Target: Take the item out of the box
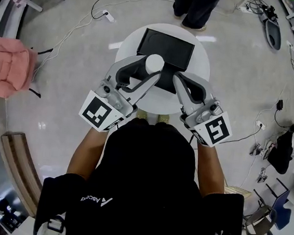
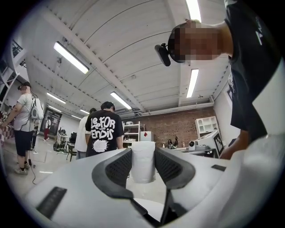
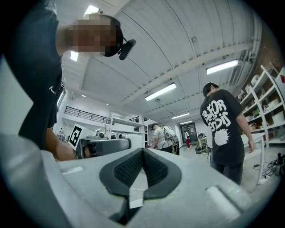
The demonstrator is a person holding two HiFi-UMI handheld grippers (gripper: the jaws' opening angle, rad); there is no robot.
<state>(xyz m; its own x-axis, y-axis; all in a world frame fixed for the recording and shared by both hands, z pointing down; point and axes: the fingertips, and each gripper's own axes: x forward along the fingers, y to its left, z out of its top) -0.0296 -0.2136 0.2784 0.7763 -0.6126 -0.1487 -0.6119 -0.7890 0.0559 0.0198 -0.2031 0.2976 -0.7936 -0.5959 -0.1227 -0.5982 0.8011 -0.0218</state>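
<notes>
Grey workshop floor surrounds a small round white desk [image 1: 127,43]. Over it, the left gripper [image 1: 150,71] has its jaws set fairly wide and pressed on both sides of an upright white cylinder [image 2: 143,161]. From the head view the cylinder sits over the near left part of the black box [image 1: 170,48] on the desk; whether it is clear of the box I cannot tell. The right gripper [image 3: 142,153], just beside it, has its jaws together and empty. Beyond stands a person in a black printed T-shirt [image 2: 104,132].
</notes>
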